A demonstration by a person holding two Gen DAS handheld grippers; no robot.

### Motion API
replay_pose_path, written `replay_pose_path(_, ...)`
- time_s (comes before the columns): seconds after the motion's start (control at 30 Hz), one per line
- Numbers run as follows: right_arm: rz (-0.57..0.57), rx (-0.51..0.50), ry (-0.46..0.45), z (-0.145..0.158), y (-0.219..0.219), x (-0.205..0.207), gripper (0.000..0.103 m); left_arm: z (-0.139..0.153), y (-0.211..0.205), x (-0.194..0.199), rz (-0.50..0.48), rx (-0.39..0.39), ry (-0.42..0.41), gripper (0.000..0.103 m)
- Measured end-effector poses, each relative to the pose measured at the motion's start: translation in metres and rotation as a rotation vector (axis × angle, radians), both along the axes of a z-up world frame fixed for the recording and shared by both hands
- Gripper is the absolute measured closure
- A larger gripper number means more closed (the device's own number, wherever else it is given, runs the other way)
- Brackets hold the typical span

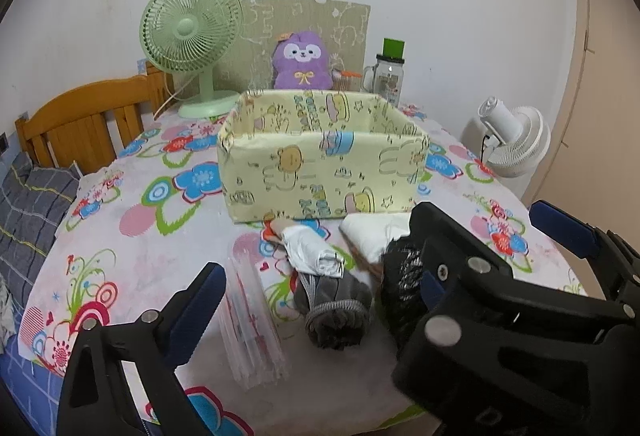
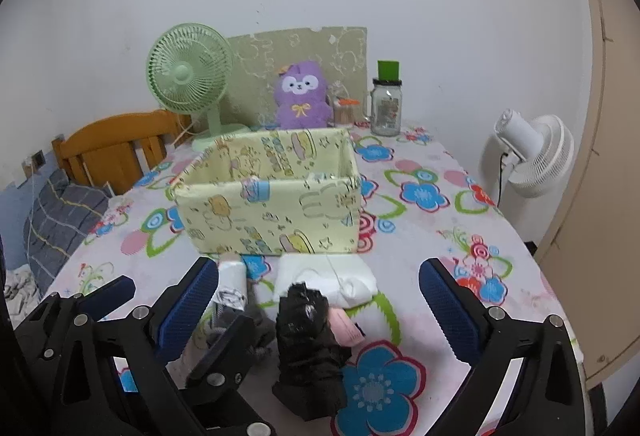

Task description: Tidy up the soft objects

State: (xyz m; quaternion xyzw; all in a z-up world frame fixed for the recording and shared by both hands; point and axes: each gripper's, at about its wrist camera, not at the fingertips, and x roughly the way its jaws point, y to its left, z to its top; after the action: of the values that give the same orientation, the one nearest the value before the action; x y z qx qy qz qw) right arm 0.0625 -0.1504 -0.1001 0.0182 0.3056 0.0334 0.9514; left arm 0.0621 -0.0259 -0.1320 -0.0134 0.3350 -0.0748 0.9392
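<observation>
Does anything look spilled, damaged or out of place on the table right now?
Nothing spilled or damaged. The soft items, a black bundle, grey sock and white rolls, lie loose in front of the box, not in it. Both grippers are open.

Matt cloth box, glossy glass jar

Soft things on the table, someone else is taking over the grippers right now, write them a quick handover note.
Left gripper: open, holding nothing, above the grey rolled socks.
Right gripper: open, holding nothing, black bundle between its fingers, untouched.
Things: white roll, white folded cloth, a pink item beside the black bundle and a clear plastic packet all lie on the tablecloth in front of the yellow fabric box.
Done: nothing visibly packed; the box floor is hidden.
Left: move each soft item into the box.
</observation>
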Motion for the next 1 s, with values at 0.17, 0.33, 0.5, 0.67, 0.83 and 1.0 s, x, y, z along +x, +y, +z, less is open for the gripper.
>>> replay_pose_path(0.17, -0.012, 0.000, 0.034, -0.014, -0.001, 0.002, 0.009, -0.012, -0.001, -0.001, -0.004, 0.014, 0.009, 0.006)
replay_pose_path(0.33, -0.018, 0.005, 0.077, -0.029, -0.001, 0.006, 0.016, -0.024, 0.000, 0.000, -0.007, 0.018, 0.037, 0.010)
replay_pose_path(0.5, 0.001, 0.011, 0.119, -0.041, 0.003, 0.011, 0.025, -0.031, 0.002, 0.003, 0.003, 0.013, 0.053, 0.012)
replay_pose_path(0.67, 0.015, 0.017, 0.172, -0.051, 0.006, 0.019, 0.044, -0.038, 0.002, 0.009, 0.010, 0.032, 0.071, 0.015)
replay_pose_path(0.83, 0.038, 0.047, 0.206, -0.058, 0.006, 0.025, 0.070, -0.041, -0.001, 0.012, 0.003, 0.045, 0.077, 0.015)
replay_pose_path(1.0, 0.039, 0.059, 0.174, -0.050, 0.004, 0.022, 0.078, -0.038, -0.001, 0.016, 0.005, 0.030, 0.068, 0.016)
